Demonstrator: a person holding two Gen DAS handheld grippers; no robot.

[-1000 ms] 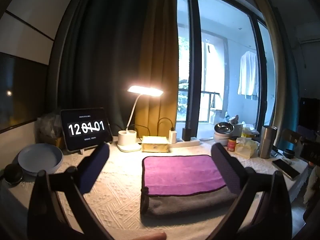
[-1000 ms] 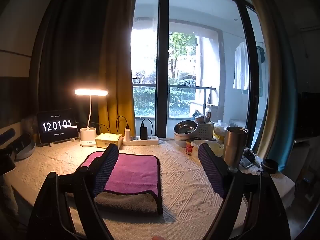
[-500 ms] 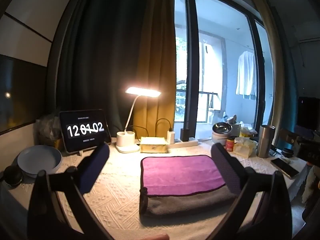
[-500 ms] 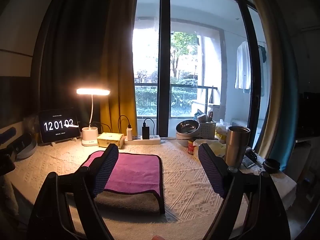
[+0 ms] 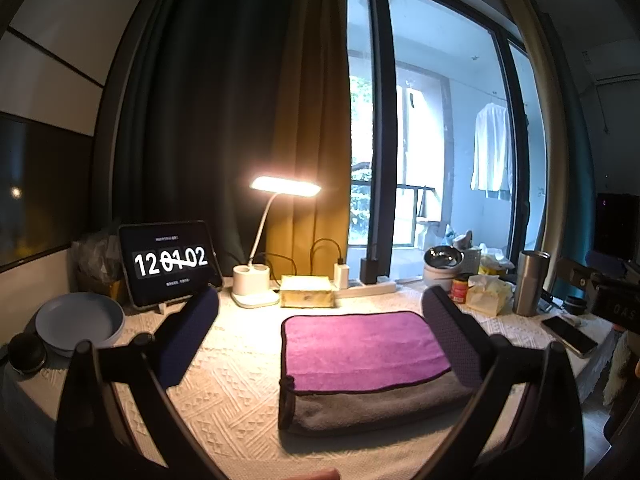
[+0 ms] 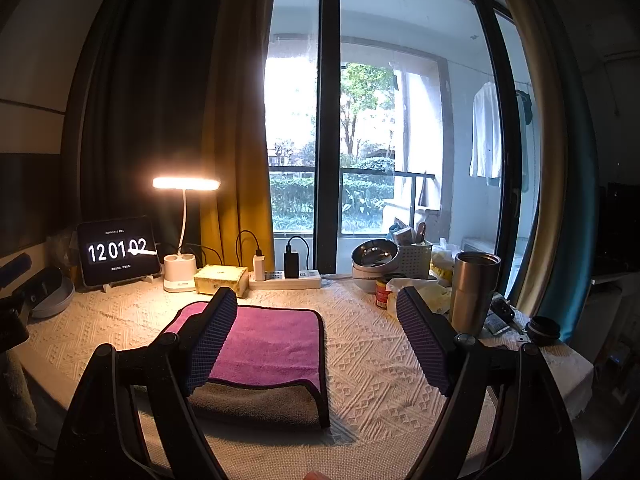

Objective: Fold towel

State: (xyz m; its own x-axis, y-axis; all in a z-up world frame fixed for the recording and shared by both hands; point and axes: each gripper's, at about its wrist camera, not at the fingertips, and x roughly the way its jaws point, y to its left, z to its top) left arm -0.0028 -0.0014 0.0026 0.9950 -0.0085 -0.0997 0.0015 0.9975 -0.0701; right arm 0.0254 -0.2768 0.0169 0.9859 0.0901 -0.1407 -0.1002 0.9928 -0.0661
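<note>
A towel [image 5: 364, 348], purple on top with a grey underside and dark trim, lies folded on the white patterned tablecloth; it also shows in the right wrist view [image 6: 268, 344]. My left gripper [image 5: 320, 320] is open and empty, held above the table with the towel between and ahead of its fingers. My right gripper [image 6: 316, 324] is open and empty, with its left finger [image 6: 210, 340] over the towel's left part.
At the back stand a tablet clock [image 5: 170, 266], a lit desk lamp [image 5: 256, 280], a yellow box [image 5: 307, 291] and a power strip [image 6: 286, 280]. A blue plate [image 5: 78, 322] is at left. Steel bowls [image 6: 374, 256], a tin, tissues, a steel tumbler [image 6: 474, 292] and a phone [image 5: 568, 334] are at right.
Both grippers have stayed open and nearly still, with a slight drift of view. The clock went from 12:01:01 to 12:01:02. The towel has not moved.
</note>
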